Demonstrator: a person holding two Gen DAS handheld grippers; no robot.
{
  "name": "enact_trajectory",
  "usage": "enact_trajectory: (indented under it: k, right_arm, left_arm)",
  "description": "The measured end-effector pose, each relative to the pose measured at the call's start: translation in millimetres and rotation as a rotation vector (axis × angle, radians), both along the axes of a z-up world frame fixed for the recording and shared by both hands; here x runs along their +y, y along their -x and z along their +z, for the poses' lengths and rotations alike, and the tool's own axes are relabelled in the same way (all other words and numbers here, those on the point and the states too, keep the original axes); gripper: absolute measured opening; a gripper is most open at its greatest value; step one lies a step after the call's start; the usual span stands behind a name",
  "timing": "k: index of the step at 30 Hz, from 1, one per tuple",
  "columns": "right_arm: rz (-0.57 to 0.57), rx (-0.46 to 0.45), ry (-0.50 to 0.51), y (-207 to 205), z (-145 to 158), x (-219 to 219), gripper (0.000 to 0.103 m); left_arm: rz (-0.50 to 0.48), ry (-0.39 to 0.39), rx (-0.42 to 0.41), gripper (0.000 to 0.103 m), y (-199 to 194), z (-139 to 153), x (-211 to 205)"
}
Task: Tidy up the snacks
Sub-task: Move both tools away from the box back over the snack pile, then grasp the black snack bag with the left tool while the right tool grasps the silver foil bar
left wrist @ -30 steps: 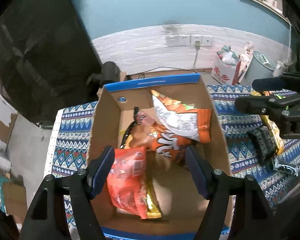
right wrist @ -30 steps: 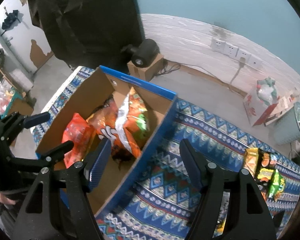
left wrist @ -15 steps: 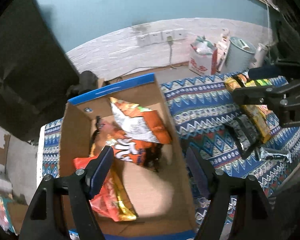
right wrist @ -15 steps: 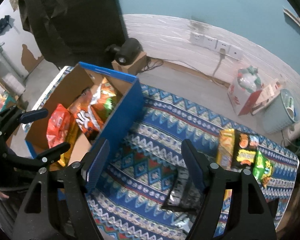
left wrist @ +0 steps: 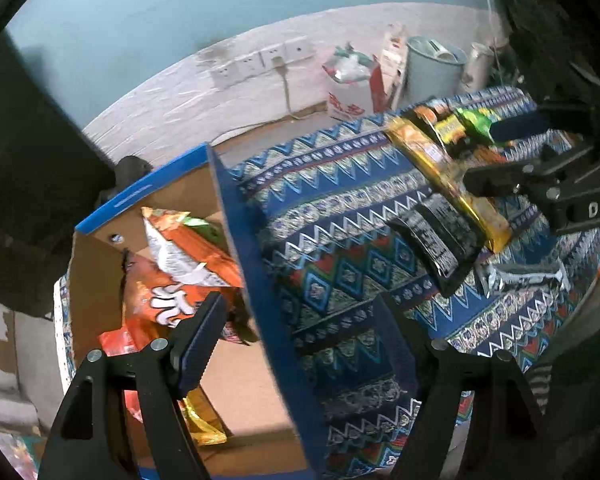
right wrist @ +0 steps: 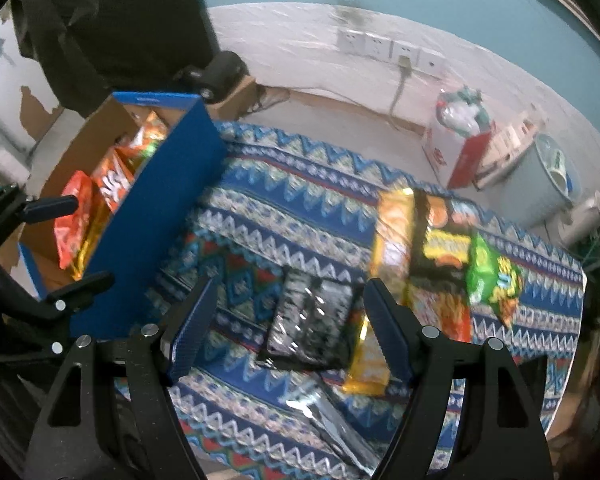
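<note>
Two tools, left tool [left wrist: 300, 332] and right tool [right wrist: 288, 320], are spread apart, empty. The right tool has swung from the blue-sided cardboard box [right wrist: 148, 216] to above the flat black foil snack packet [right wrist: 312, 320], whose long axis points away from the camera on the patterned blue surface [right wrist: 292, 200].

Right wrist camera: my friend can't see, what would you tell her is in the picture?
An open, empty claw hangs over a black snack packet on a patterned blue tablecloth. More colourful snack bags lie to the right, and a blue cardboard box with orange bags inside stands on the left.
</note>
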State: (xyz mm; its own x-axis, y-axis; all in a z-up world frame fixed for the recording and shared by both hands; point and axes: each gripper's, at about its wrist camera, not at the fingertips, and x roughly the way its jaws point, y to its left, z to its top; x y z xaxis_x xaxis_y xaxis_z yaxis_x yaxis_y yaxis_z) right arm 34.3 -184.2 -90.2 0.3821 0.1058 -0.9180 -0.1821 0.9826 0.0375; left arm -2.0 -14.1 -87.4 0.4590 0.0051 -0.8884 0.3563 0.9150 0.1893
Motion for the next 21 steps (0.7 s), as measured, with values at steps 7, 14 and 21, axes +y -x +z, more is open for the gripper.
enact_trajectory:
  k: [7, 14, 21]
  right_arm:
    - [-0.02, 0.061, 0.008, 20, -25, -32, 0.076]
    - [-0.006, 0.145, 0.015, 43, -56, -48, 0.076]
    - [0.049, 0.242, 0.019, 63, -90, -53, 0.076]
  left_arm:
    - [-0.052, -0.031, 0.049, 0.077, 9, -20, -27]
    - [-0.085, -0.057, 0.082, 0.077, 16, -39, -48]
    - [-0.11, -0.055, 0.134, 0.077, 22, -58, -61]
